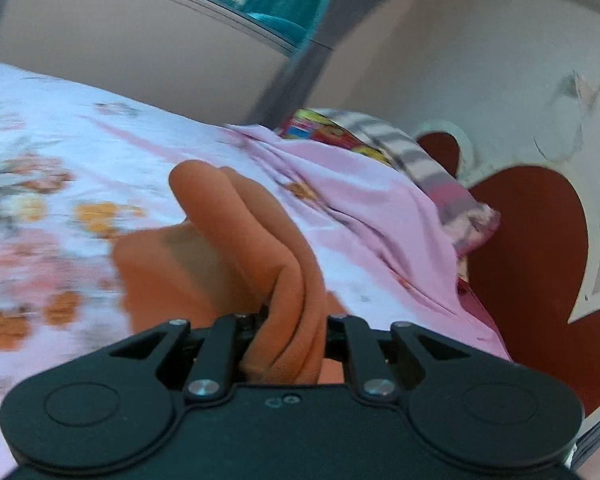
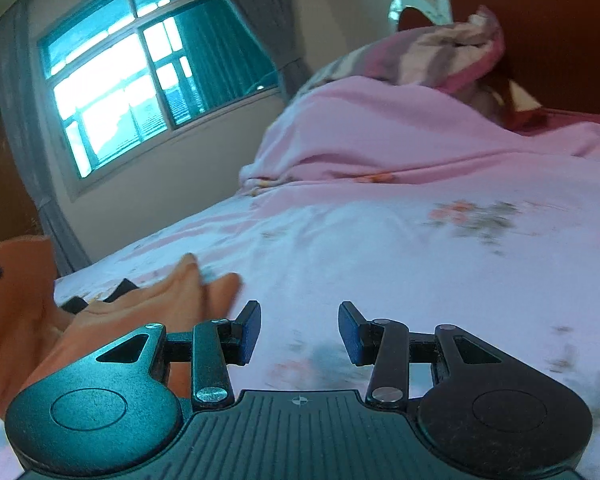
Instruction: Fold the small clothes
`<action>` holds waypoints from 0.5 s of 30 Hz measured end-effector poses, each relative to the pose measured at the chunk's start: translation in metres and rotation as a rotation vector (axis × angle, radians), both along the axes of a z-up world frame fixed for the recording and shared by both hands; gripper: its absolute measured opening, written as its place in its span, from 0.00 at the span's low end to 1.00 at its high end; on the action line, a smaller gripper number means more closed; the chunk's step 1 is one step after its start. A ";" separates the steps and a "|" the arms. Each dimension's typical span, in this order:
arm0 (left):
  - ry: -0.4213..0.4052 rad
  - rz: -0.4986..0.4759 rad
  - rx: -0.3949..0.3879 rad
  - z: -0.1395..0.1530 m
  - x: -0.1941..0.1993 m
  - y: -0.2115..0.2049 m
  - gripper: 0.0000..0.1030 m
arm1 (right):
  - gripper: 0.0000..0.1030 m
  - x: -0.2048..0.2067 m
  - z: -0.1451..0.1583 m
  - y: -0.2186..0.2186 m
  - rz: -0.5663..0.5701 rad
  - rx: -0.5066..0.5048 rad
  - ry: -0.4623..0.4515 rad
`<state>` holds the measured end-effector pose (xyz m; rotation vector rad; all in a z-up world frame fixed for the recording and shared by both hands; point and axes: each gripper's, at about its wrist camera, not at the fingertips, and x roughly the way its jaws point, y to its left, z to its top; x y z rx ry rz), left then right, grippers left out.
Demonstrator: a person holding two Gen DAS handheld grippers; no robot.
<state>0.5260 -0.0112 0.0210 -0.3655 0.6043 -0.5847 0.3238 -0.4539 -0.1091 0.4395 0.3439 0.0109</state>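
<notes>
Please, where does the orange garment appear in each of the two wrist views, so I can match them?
Left wrist view: the orange garment fills the lower centre, bunched between the fingers of the left gripper.
Right wrist view: it lies at the lower left, left of the open, empty right gripper.
Shared landmark: the striped pillow by the red headboard.

Matte black left gripper [image 1: 290, 344] and right gripper [image 2: 299, 332]; silver screws; round hubs; blue pads [image 2: 252, 330]
</notes>
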 end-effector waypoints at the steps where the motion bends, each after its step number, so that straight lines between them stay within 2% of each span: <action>1: 0.001 -0.012 0.004 0.003 0.001 -0.023 0.09 | 0.42 -0.005 -0.001 -0.006 -0.007 0.007 0.000; 5: 0.041 -0.073 0.076 -0.009 0.006 -0.098 0.09 | 0.42 -0.025 -0.010 -0.031 -0.039 0.052 0.000; 9: 0.062 -0.098 0.264 -0.039 0.001 -0.168 0.09 | 0.42 -0.037 -0.020 -0.045 -0.058 0.134 -0.014; 15: 0.054 -0.137 0.376 -0.073 -0.011 -0.209 0.13 | 0.42 -0.040 -0.026 -0.047 -0.040 0.172 -0.018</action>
